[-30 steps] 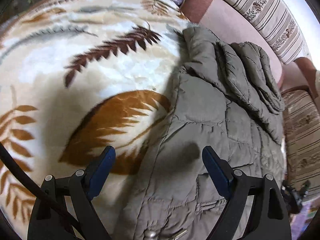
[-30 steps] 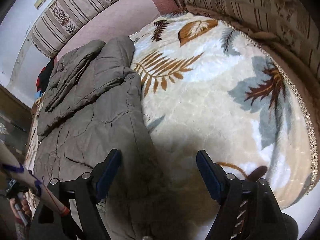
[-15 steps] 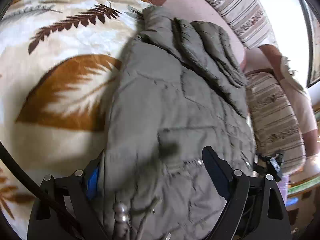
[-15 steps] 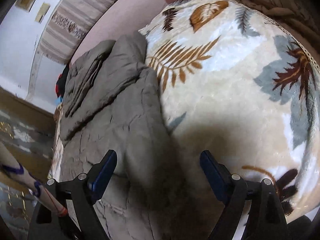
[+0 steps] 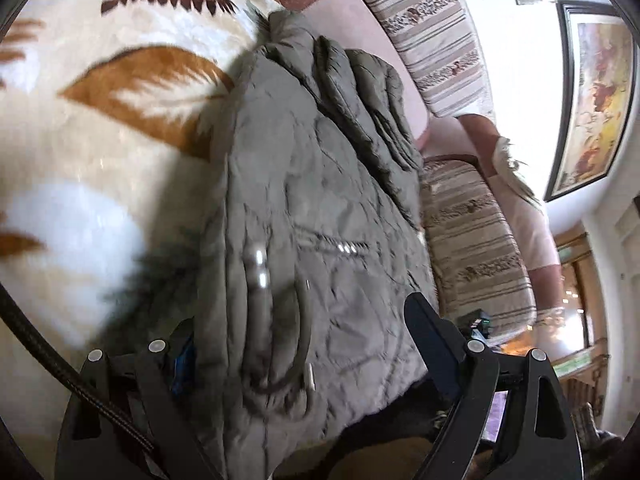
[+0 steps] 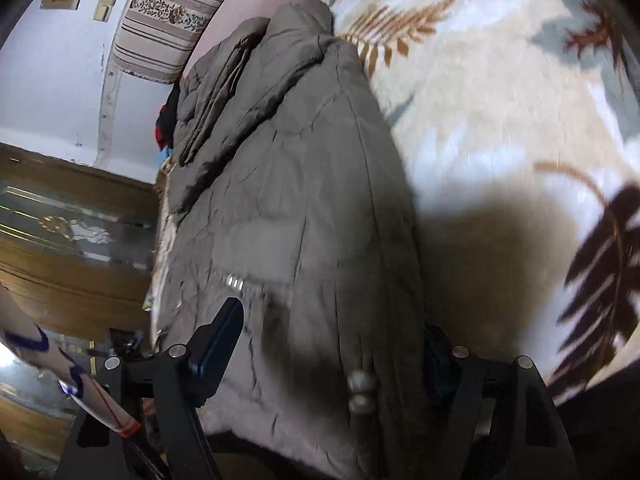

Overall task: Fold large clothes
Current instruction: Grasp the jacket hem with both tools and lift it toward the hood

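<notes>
Olive quilted jacket (image 5: pixel 320 200): lies folded lengthwise on the leaf-patterned blanket (image 5: pixel 100 168), sleeves stacked at the far end, near hem hanging over the blanket's front edge.
Jacket vs left gripper (image 5: pixel 308 344): near hem runs between its fingers; left finger (image 5: pixel 184 356) mostly buried behind the fabric edge.
Jacket vs right gripper (image 6: pixel 332 344): hem between the fingers; right finger (image 6: pixel 438 360) half hidden by the jacket's side.
Hard to read: both views motion-blurred; cord toggles (image 6: pixel 362 392) smeared; whether pads press the cloth, cannot tell for sure.
Left claw: spread wide, straddling the hem, no clamp seen.
Right claw: wide but closing, jacket between the jaws.
Background: striped sofa cushions (image 5: pixel 436 36).
</notes>
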Demonstrator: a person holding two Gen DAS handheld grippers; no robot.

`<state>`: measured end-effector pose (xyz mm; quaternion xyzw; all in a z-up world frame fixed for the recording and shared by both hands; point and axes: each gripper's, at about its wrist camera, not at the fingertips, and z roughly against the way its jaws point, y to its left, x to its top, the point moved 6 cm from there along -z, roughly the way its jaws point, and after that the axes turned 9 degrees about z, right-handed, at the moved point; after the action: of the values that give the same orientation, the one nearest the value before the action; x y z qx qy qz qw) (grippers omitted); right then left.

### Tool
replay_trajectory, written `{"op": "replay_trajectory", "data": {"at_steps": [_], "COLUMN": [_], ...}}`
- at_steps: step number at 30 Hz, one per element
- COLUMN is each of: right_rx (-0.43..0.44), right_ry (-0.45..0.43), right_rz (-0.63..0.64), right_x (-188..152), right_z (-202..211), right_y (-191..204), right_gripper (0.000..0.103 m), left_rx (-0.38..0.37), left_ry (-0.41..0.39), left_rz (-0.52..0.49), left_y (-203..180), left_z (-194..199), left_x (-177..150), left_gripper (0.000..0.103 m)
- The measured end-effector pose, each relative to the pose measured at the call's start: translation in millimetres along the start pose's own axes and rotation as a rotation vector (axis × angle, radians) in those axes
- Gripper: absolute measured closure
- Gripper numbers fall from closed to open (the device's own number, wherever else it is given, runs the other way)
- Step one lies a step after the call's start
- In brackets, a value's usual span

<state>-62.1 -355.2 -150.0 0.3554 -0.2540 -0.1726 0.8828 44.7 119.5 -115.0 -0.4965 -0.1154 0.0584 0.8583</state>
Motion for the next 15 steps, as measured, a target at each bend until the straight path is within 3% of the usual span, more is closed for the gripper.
{"op": "replay_trajectory", "data": {"at_steps": [4,8,13,15], "right_rx": [0.037,0.056,0.059,0.081], "right_ry": [0.059,0.048,0.056,0.076], "right_rz": [0.029,0.035,0.069,0.068], "right_x": [-27.9,-41.1,-50.3,-53.4], "right_z": [-4.6,-5.7,-12.7,-18.4], "right_y": [4.4,13.0,27.7,30.1], "right_gripper": [0.022,0.029,0.036,0.043], "left_rx": [0.006,0.034,0.128,0.174], "left_ry": [0.001,0.002,-0.005,-0.007], "left_rz": [-0.040,-0.080,-0.153,-0.174], "left_y": [-5.7,-13.6,-20.2,-23.2], "left_z": [-2.8,-6.1,-16.7,-21.7], "left_x": [-10.3,-16.8,-28.2,-29.6], "left_gripper": [0.016,0.016,0.016,0.016]}}
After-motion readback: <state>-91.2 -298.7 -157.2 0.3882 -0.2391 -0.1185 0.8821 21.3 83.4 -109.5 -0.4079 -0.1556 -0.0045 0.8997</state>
